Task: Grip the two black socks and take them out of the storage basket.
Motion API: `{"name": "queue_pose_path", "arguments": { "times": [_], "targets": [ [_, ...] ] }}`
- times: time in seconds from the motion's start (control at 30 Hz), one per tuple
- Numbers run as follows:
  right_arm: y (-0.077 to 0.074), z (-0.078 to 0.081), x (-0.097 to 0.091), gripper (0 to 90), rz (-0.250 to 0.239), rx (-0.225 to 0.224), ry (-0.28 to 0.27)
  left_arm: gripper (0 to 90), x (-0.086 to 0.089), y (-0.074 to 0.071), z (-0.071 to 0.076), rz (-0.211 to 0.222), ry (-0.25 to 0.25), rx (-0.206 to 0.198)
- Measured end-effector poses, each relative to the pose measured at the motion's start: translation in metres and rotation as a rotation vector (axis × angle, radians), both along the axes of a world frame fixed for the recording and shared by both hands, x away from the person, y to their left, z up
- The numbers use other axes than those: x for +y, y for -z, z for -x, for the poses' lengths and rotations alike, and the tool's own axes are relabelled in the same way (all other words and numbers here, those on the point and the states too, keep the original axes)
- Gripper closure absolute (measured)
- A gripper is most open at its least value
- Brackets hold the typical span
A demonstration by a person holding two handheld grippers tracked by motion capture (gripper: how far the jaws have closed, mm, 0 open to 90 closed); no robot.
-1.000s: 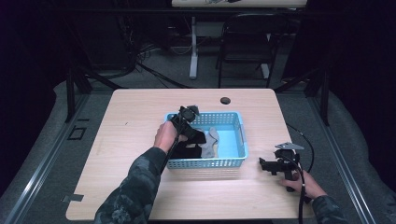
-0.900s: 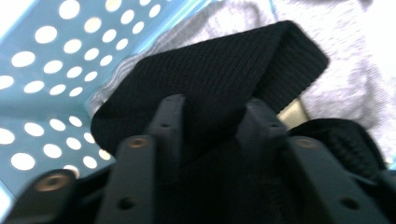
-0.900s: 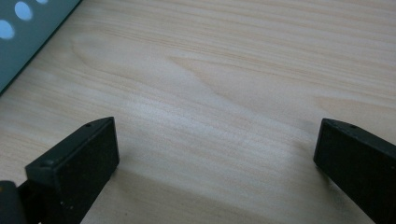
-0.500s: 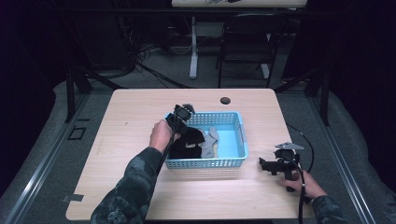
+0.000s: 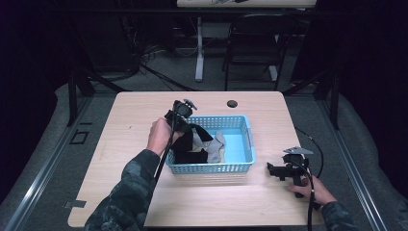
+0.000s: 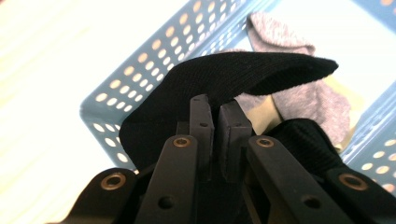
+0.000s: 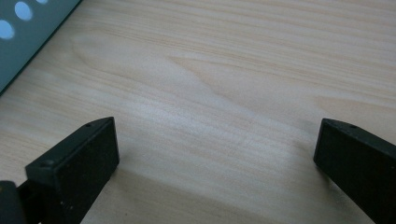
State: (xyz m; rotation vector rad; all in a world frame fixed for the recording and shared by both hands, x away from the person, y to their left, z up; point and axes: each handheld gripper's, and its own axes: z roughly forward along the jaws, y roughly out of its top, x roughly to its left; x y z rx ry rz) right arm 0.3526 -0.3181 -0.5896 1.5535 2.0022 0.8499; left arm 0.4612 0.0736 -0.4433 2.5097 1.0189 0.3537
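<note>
Table (image 5: pixel 144 202) bears a blue basket (image 5: pixel 250 144) (grey sock (image 5: pixel 216 144) inside). Left gripper (image 6: pixel 214 109), over the basket's left rim, is clamped on a black sock (image 6: pixel 243 74). Right gripper (image 7: pixel 217 154) rests right of the basket, jaws wide apart.

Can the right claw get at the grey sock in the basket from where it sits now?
Probably yes. The right claw is open and empty on the table beside the blue basket. The grey sock lies partly uncovered on that side, while the left claw holds a black sock at the far corner.

Socks (image 5: pixel 202 147) in basket (image 5: pixel 240 166); right claw (image 5: pixel 272 170) beside it.
</note>
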Motion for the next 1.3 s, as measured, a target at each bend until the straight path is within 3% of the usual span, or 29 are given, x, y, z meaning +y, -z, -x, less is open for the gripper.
{"name": "queue_pose_path", "arguments": {
  "times": [0.23, 0.8, 1.3],
  "targets": [
    [0.0, 0.0, 0.0, 0.0, 0.0, 0.002, 0.001, 85.9, 0.004, -0.023, 0.006, 0.025, 0.019, -0.034],
    [0.0, 0.0, 0.0, 0.0, 0.0, 0.001, 0.0, 85.9, 0.007, -0.048, 0.011, 0.049, 0.05, -0.056],
    [0.0, 0.0, 0.0, 0.0, 0.001, 0.0, 0.0, 85.9, 0.018, -0.077, 0.016, 0.068, 0.049, -0.105]
  ]
}}
